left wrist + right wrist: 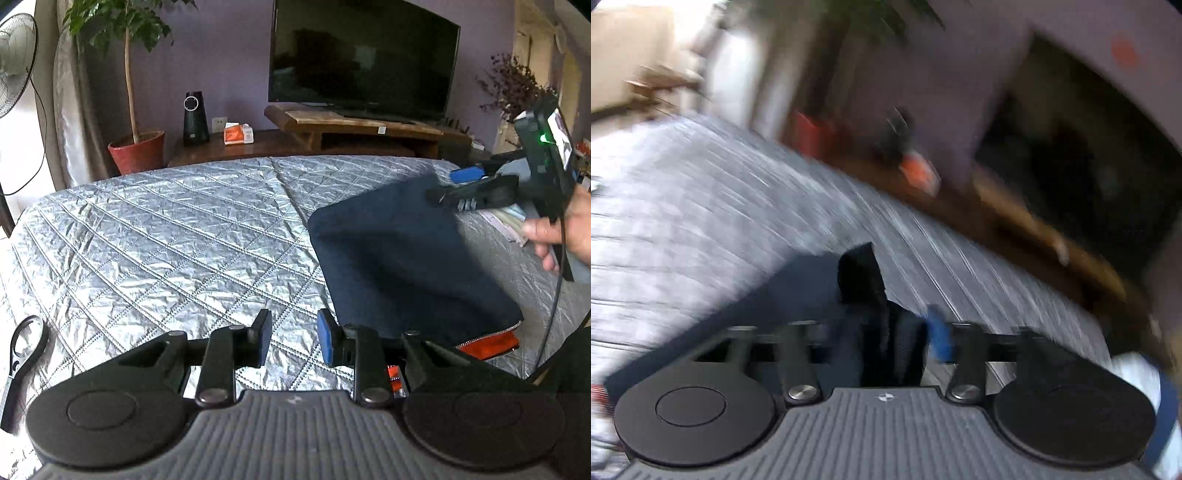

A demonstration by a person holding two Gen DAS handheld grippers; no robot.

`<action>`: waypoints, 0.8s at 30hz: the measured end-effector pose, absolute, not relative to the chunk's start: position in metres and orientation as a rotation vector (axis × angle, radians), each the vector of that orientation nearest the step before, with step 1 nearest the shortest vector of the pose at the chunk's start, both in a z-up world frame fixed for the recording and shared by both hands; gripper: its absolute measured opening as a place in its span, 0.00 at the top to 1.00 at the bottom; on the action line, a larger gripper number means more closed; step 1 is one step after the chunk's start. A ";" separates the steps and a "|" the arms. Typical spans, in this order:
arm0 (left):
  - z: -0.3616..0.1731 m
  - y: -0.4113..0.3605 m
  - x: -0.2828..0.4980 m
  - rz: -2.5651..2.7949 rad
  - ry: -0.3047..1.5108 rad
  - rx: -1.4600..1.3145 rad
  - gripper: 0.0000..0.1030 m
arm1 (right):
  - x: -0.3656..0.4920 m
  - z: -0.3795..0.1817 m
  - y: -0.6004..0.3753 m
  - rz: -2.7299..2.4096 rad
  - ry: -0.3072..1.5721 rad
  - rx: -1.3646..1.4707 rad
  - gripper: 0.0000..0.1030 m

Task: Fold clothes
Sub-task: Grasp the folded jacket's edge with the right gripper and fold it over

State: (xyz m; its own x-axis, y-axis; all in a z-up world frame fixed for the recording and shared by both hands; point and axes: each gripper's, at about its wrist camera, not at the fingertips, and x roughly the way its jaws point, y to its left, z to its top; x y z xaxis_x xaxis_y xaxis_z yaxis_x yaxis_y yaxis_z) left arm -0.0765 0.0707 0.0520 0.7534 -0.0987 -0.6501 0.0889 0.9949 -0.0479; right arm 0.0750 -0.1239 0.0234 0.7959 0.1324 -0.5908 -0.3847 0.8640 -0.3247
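On the silver quilted bedspread point(166, 229), right side, the folded navy garment point(399, 254) is lying; the left gripper point(293, 341) is hovering beside it, slightly parted, empty; the right gripper's point(886, 336) grip is too blurred to tell.

Quilted bedspread point(166, 236) of crinkled cloth with silvery sheen; folded navy jacket point(399, 258) in matt cloth, orange lining; claw pads point(327, 341) blue, rubbery-looking; TV stand point(351, 123) of wood.
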 end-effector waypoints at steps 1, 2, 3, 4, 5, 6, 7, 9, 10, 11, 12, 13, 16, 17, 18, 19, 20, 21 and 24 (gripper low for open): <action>0.052 0.071 -0.076 -0.104 0.712 -0.016 0.76 | 0.076 0.029 -0.133 0.265 0.581 -0.409 0.54; 0.051 0.071 -0.075 -0.105 0.715 -0.019 0.76 | 0.071 0.035 -0.141 0.259 0.564 -0.355 0.54; 0.050 0.071 -0.074 -0.105 0.719 -0.023 0.76 | 0.062 0.041 -0.146 0.285 0.550 -0.283 0.52; 0.049 0.071 -0.072 -0.106 0.725 -0.028 0.75 | 0.054 0.041 -0.146 0.336 0.572 -0.224 0.52; 0.049 0.072 -0.071 -0.106 0.731 -0.032 0.75 | 0.049 0.036 -0.143 0.401 0.616 -0.184 0.54; 0.048 0.072 -0.070 -0.106 0.736 -0.033 0.75 | 0.047 0.028 -0.140 0.440 0.661 -0.162 0.53; 0.048 0.072 -0.071 -0.106 0.738 -0.033 0.75 | 0.048 0.016 -0.136 0.450 0.706 -0.160 0.53; 0.048 0.074 -0.070 -0.104 0.742 -0.041 0.74 | 0.051 -0.007 -0.129 0.468 0.796 -0.154 0.51; 0.048 0.076 -0.069 -0.102 0.746 -0.048 0.73 | 0.054 -0.018 -0.130 0.452 0.838 -0.139 0.51; 0.047 0.077 -0.068 -0.103 0.754 -0.060 0.71 | 0.060 -0.027 -0.135 0.408 0.878 -0.110 0.51; 0.047 0.079 -0.066 -0.105 0.764 -0.074 0.70 | 0.064 -0.032 -0.142 0.354 0.891 -0.096 0.52; 0.046 0.081 -0.065 -0.108 0.770 -0.086 0.69 | 0.064 -0.030 -0.154 0.289 0.873 -0.085 0.51; 0.046 0.084 -0.058 -0.126 0.785 -0.120 0.68 | 0.063 -0.021 -0.202 0.188 0.881 0.094 0.43; 0.045 0.082 -0.055 -0.128 0.789 -0.121 0.68 | 0.064 -0.023 -0.218 0.203 0.917 0.199 0.40; 0.044 0.079 -0.050 -0.128 0.793 -0.118 0.68 | 0.066 -0.027 -0.233 0.258 0.953 0.321 0.36; 0.043 0.074 -0.045 -0.133 0.802 -0.115 0.68 | 0.067 -0.033 -0.245 0.332 0.984 0.440 0.32; 0.042 0.069 -0.039 -0.139 0.813 -0.113 0.68 | 0.068 -0.039 -0.250 0.378 1.016 0.500 0.30; 0.040 0.062 -0.033 -0.151 0.826 -0.114 0.68 | 0.069 -0.043 -0.250 0.395 1.054 0.509 0.25; 0.036 0.036 -0.015 -0.191 0.847 -0.082 0.67 | 0.075 -0.055 -0.241 0.420 1.150 0.465 0.24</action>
State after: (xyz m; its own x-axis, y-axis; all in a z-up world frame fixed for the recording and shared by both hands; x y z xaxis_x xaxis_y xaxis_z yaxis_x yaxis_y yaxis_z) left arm -0.0145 0.0355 0.0358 0.6461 -0.1998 -0.7366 0.1347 0.9798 -0.1476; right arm 0.0747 -0.2412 -0.0549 0.3521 0.5407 -0.7640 -0.0785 0.8304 0.5516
